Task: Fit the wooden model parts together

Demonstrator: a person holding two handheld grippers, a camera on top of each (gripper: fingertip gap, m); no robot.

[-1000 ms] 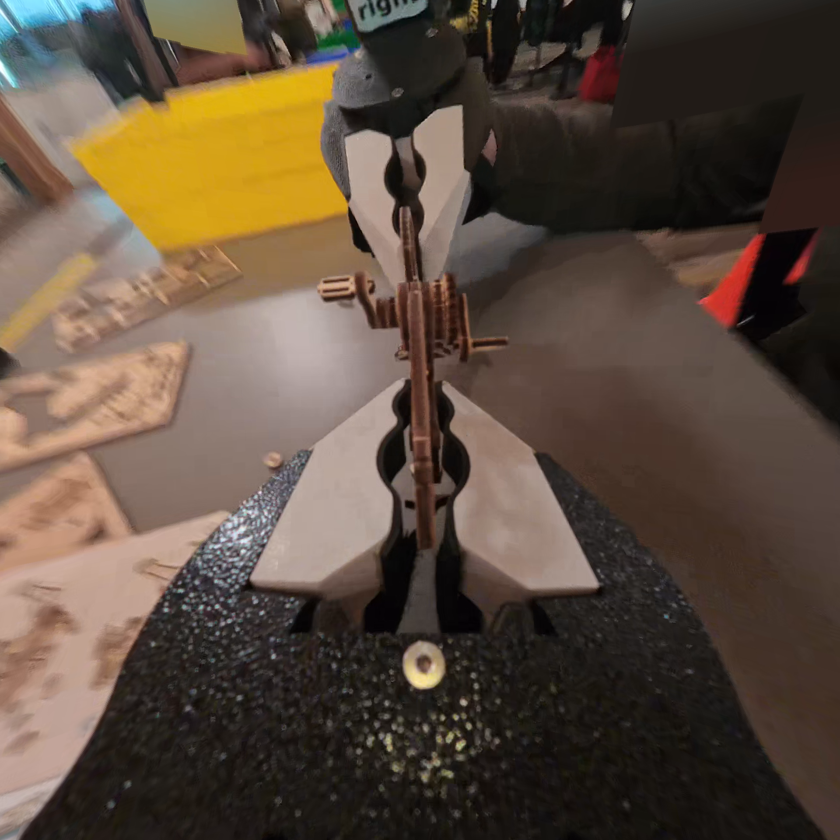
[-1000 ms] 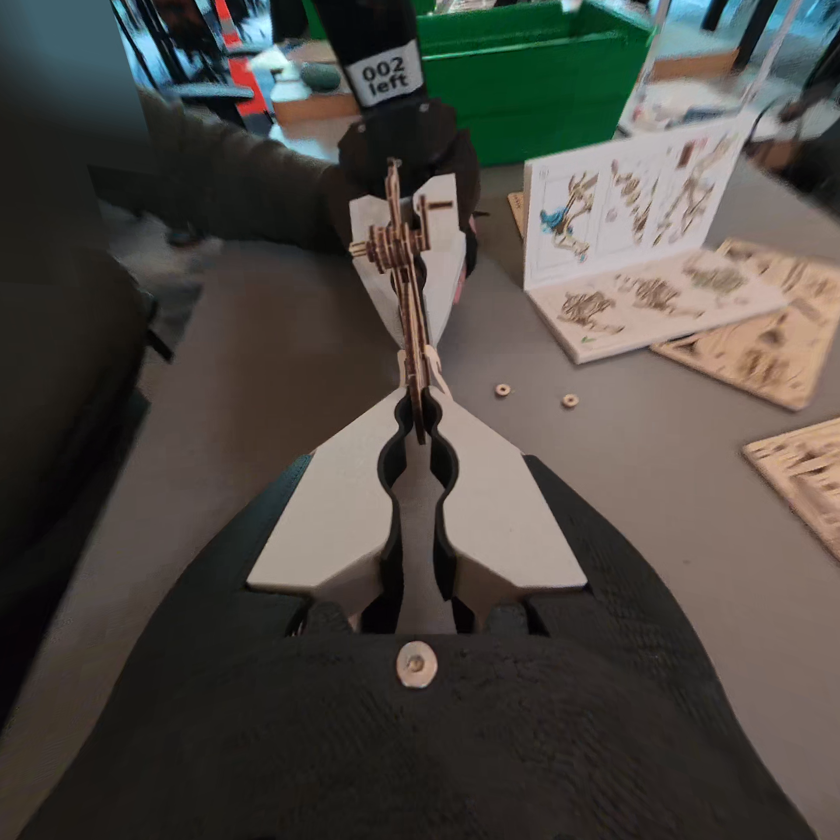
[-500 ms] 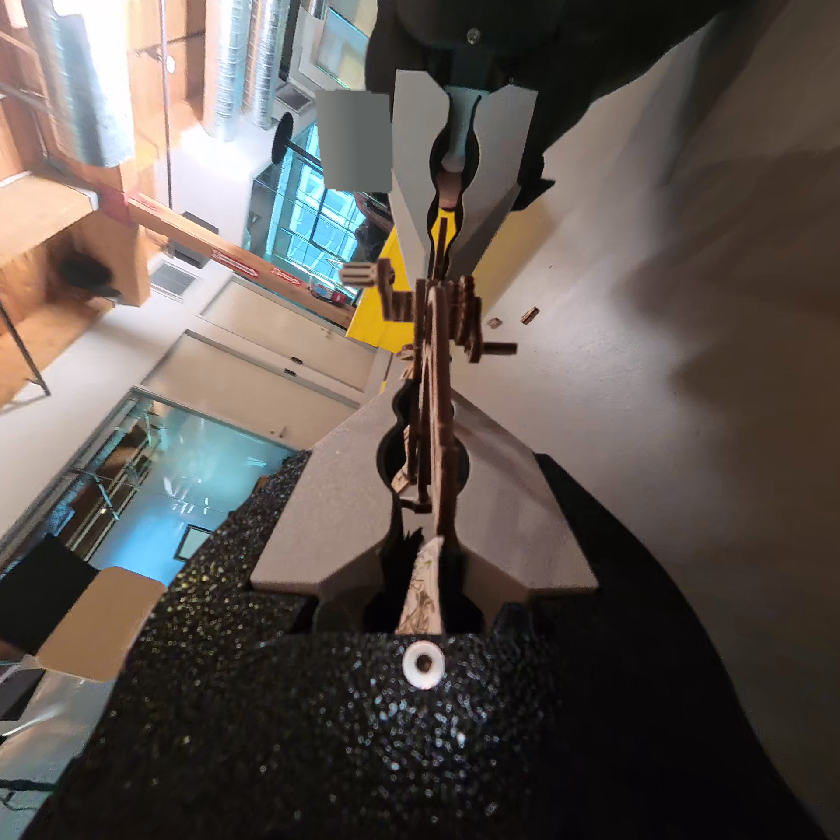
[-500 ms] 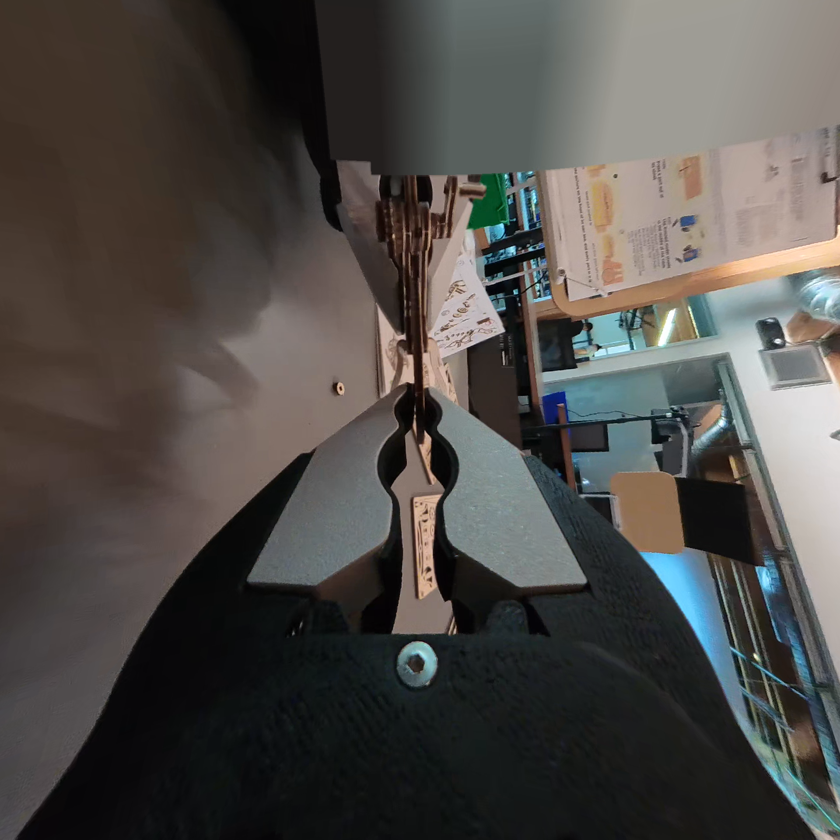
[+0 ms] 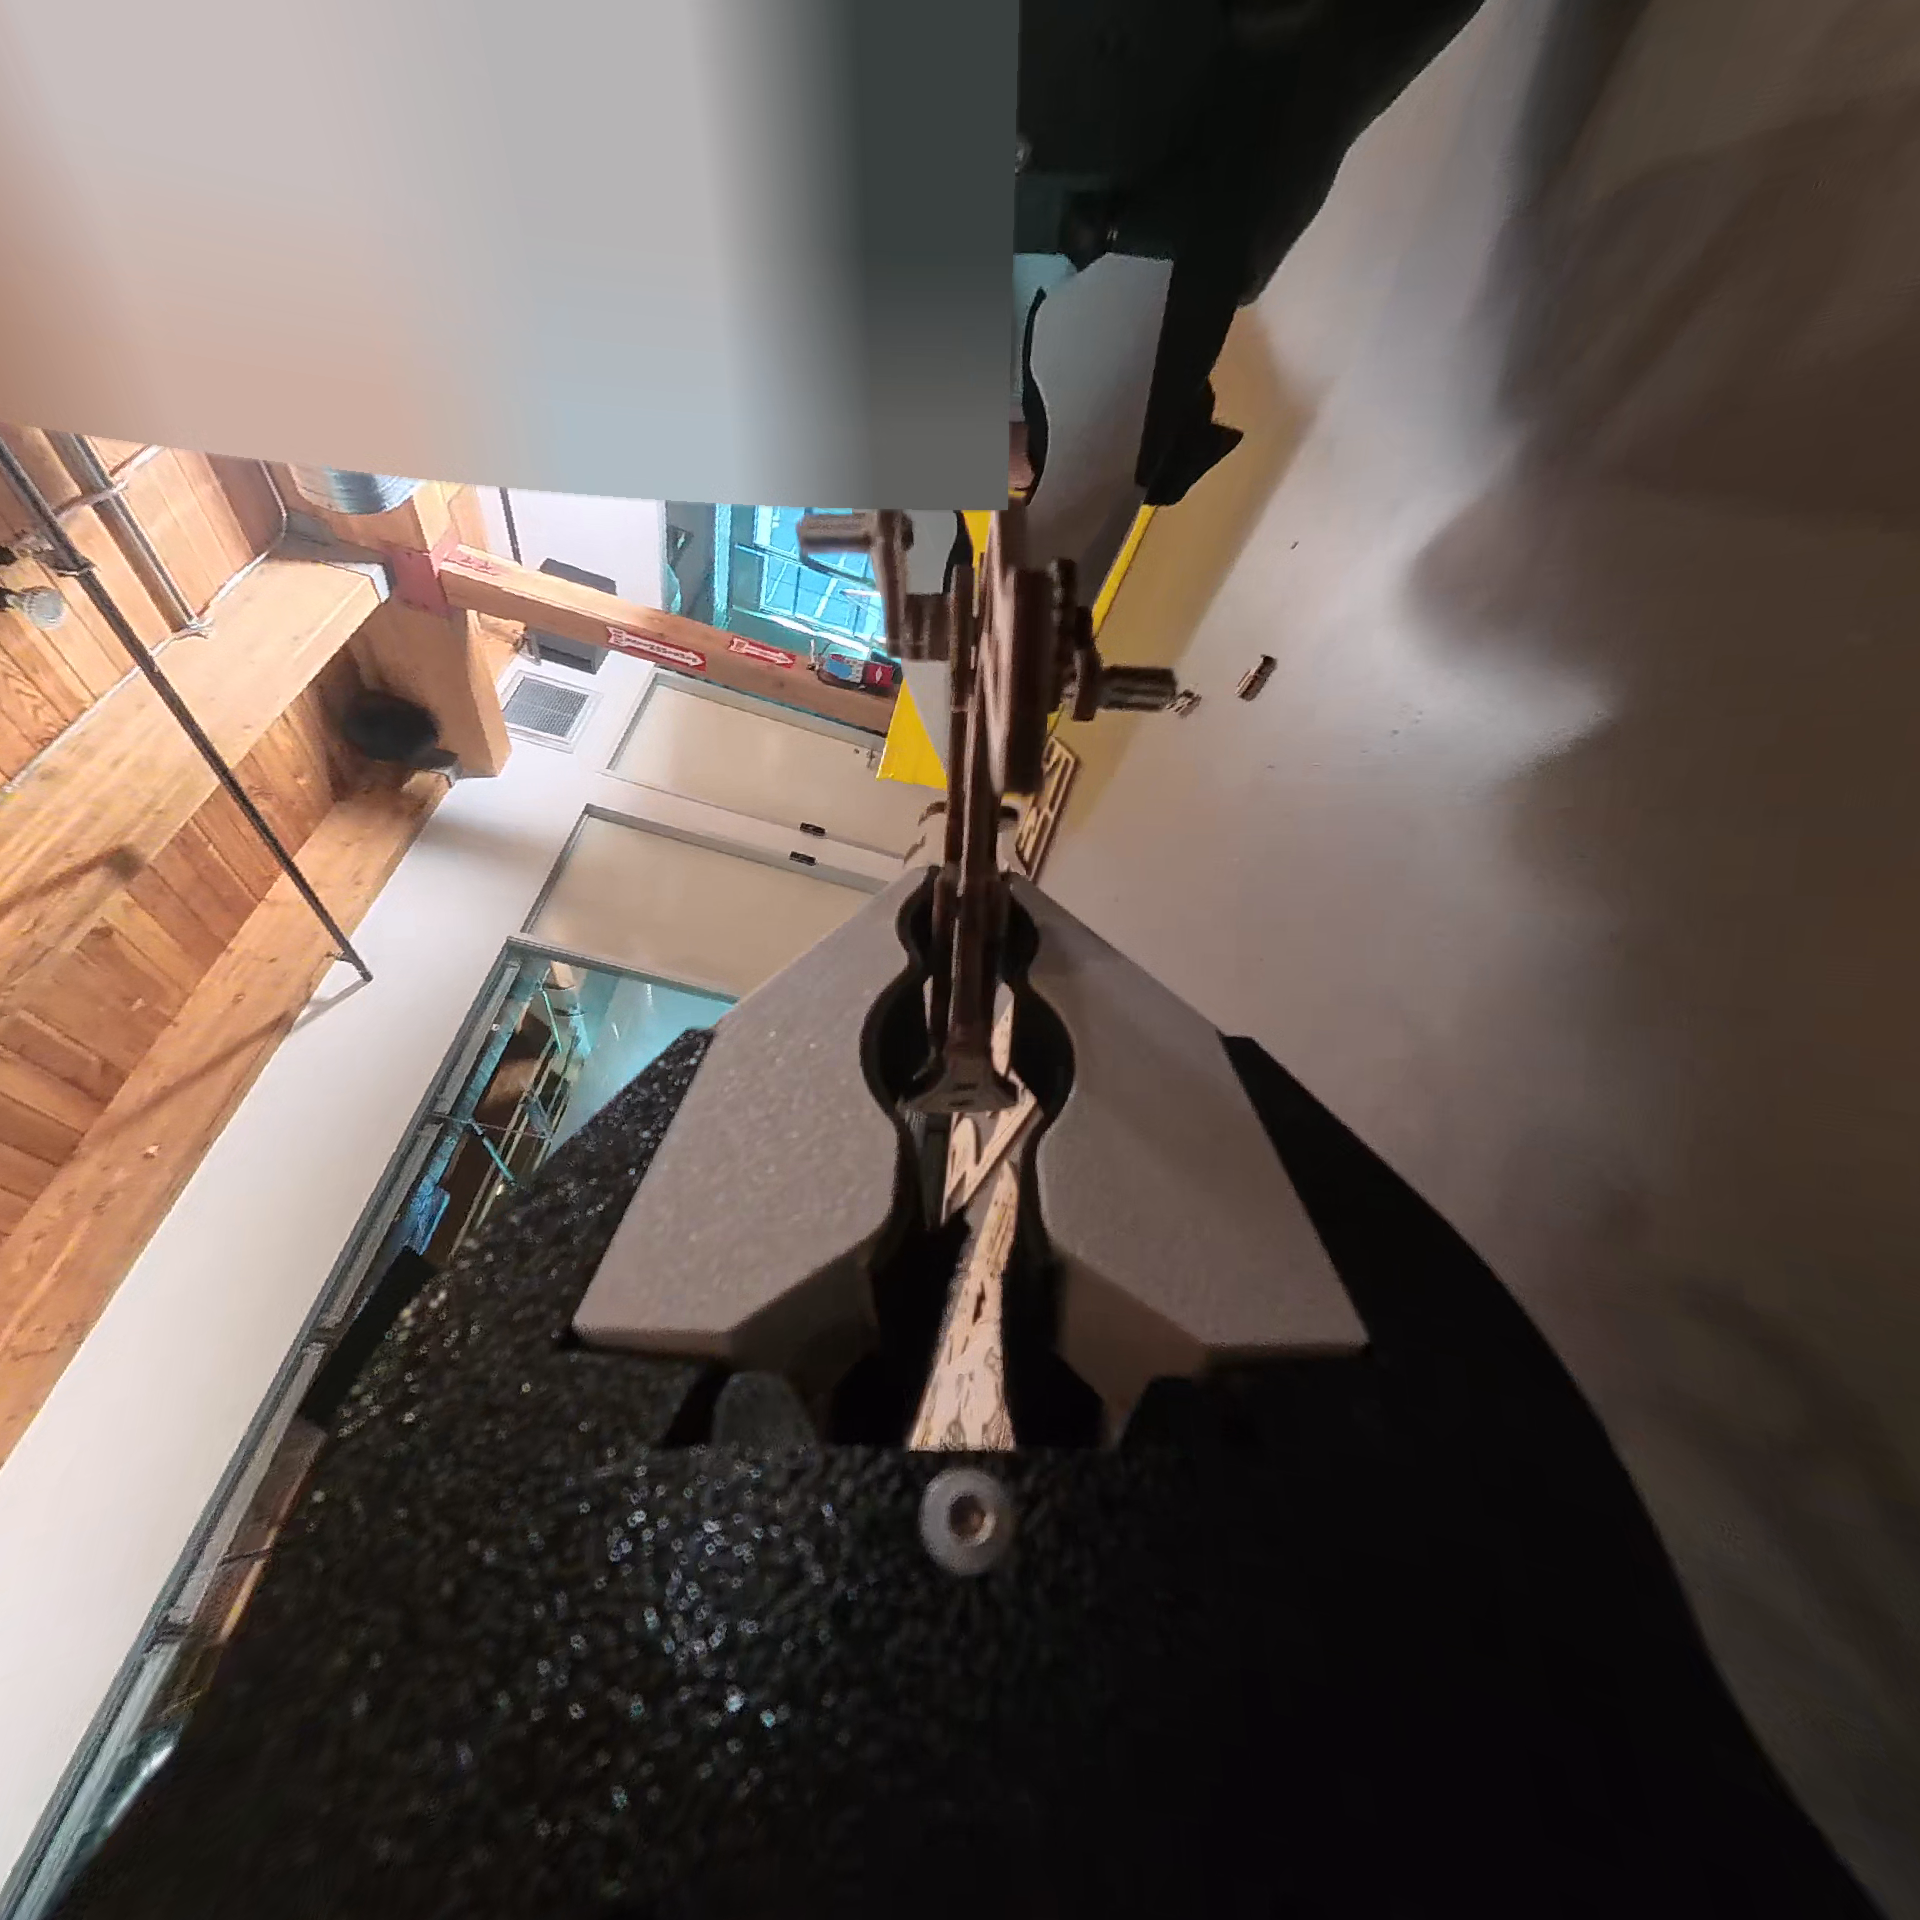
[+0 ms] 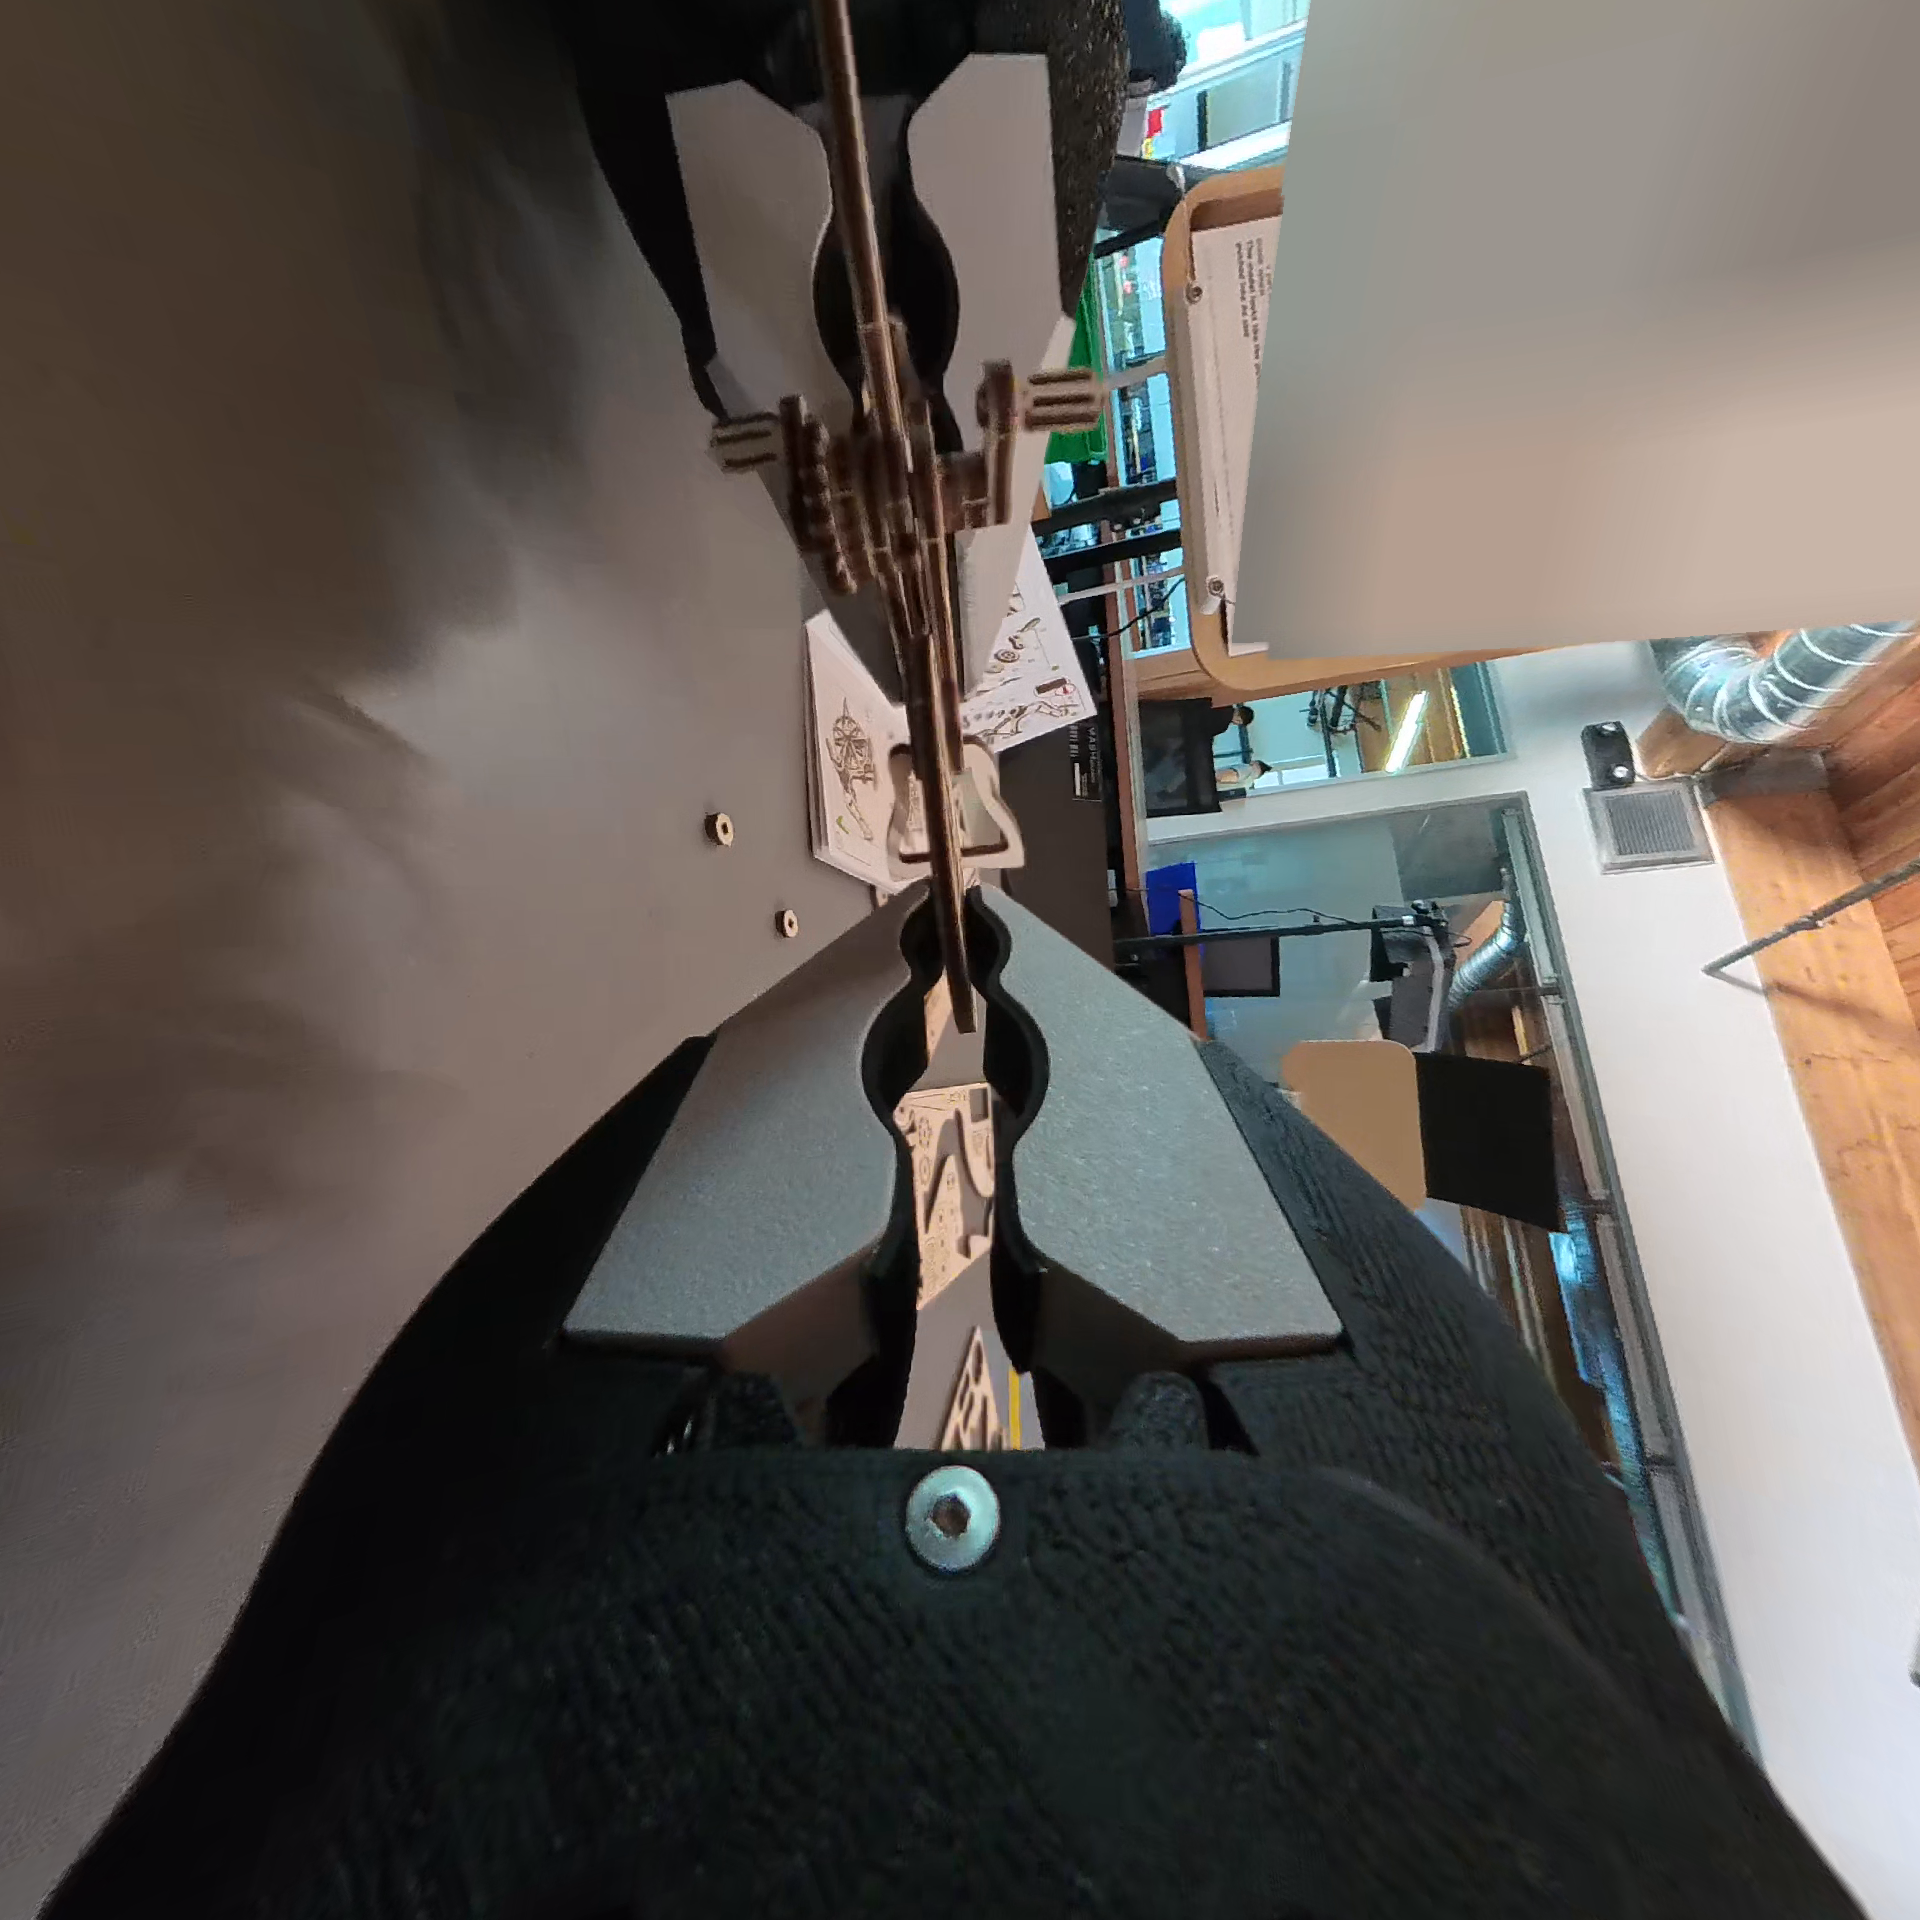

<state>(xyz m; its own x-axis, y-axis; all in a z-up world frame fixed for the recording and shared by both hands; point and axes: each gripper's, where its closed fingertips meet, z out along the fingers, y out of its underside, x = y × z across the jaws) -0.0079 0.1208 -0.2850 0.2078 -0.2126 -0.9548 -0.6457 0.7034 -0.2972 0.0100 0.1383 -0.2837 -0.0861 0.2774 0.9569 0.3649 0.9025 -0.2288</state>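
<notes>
We hold the brown laser-cut wooden model assembly (image 6: 894,499) aloft off the grey table (image 6: 436,727), left tool (image 5: 966,894) and right tool (image 6: 951,914) each clamped on opposite ends. Several parts appear joined; loose washers (image 6: 719,828) remain.

Wooden model (image 6: 894,499) is dark brown with laser-cut layered edges; table (image 6: 416,727) is plain matte grey. Both grippers, left gripper (image 5: 971,904) and right gripper (image 6: 951,914), have light grey fingers on speckled black bodies. Booklet (image 6: 847,748) is white with line drawings; bin (image 5: 909,727) behind the model looks yellow, mostly hidden.
</notes>
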